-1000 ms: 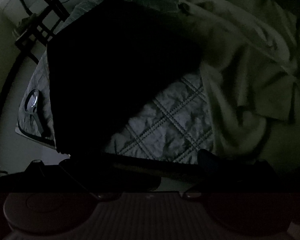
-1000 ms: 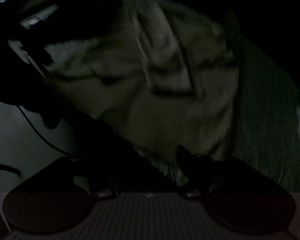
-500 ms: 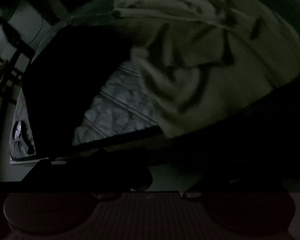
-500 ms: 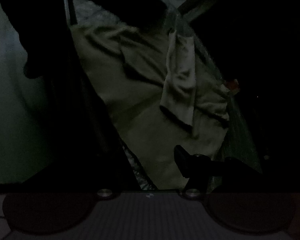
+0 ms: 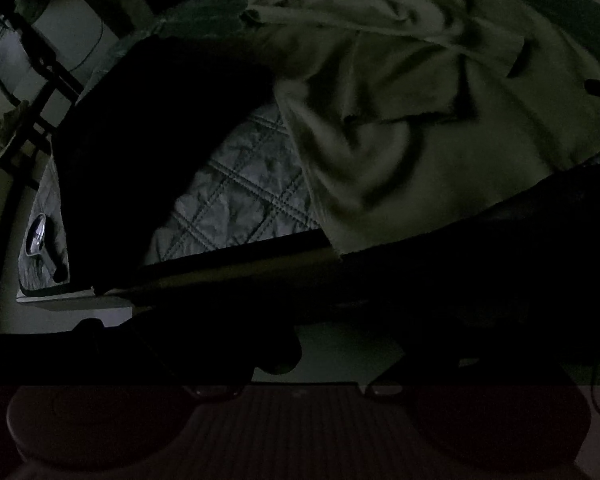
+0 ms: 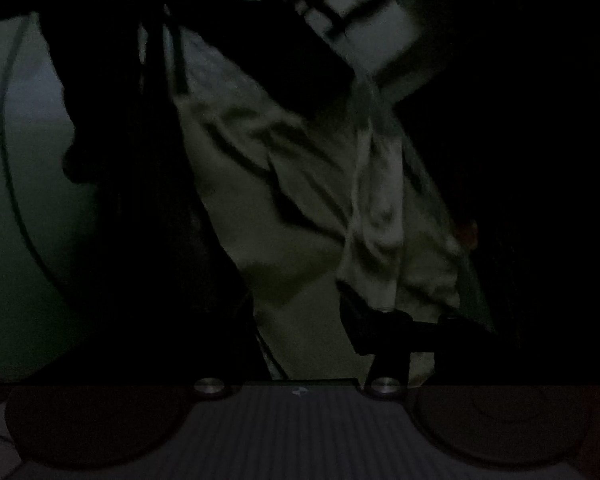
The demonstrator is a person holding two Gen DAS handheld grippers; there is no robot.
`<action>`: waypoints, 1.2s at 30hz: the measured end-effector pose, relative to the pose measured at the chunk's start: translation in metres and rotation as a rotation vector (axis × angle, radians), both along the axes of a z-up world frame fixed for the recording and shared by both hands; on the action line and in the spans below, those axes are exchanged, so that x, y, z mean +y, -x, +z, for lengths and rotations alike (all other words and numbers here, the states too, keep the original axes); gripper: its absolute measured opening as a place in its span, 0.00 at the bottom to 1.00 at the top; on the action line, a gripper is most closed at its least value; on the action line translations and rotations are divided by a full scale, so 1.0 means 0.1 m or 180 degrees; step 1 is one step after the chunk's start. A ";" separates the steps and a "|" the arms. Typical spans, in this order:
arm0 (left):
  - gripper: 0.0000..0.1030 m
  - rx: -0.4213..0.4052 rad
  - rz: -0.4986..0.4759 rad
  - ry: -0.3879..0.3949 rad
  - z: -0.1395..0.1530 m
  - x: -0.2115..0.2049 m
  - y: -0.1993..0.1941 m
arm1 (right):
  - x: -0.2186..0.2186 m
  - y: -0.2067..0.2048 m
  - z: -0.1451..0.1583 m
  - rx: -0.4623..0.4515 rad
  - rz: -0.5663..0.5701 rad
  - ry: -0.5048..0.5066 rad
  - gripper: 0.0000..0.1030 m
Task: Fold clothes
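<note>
The scene is very dark. A pale, crumpled garment (image 5: 400, 120) lies on a quilted bed cover (image 5: 236, 208), to the right of a black garment (image 5: 140, 152). The pale garment also shows in the right wrist view (image 6: 300, 216), rumpled, with a long strip hanging down its middle. My left gripper (image 5: 340, 344) is below the bed's near edge, with its fingers lost in shadow. My right gripper (image 6: 312, 332) is low over the pale garment. Only its right finger (image 6: 364, 328) shows as a dark shape; the left one is hidden in the dark.
A dark wooden chair (image 5: 32, 92) stands at the far left beyond the bed. A small shiny round object (image 5: 36, 234) lies on the bed's left corner. A dark bed rail (image 5: 240, 256) runs along the near edge. Dark shapes and a cable (image 6: 12, 184) are at the left.
Both cameras have swung. The left view has come a little closer to the bed edge and the pale garment. The right view has tilted, with the pale garment still under it.
</note>
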State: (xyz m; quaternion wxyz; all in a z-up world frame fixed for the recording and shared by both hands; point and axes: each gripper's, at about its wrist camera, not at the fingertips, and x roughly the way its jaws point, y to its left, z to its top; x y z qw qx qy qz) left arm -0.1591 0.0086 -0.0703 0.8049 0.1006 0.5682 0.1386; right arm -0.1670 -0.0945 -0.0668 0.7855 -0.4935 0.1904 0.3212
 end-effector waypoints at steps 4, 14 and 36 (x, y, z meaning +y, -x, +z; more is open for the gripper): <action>0.85 -0.0003 -0.0032 -0.0005 -0.01 -0.03 0.00 | 0.08 -0.02 -0.12 0.0035 0.0034 0.0178 0.51; 0.85 -0.0055 -0.0198 -0.0017 -0.03 -0.13 0.00 | 0.11 -0.09 -0.12 -0.0078 -0.0035 -0.0012 0.52; 0.85 -0.0105 -0.0930 -0.0434 -0.14 -0.52 0.07 | 0.17 0.00 -0.20 -0.0243 0.0221 0.0100 0.56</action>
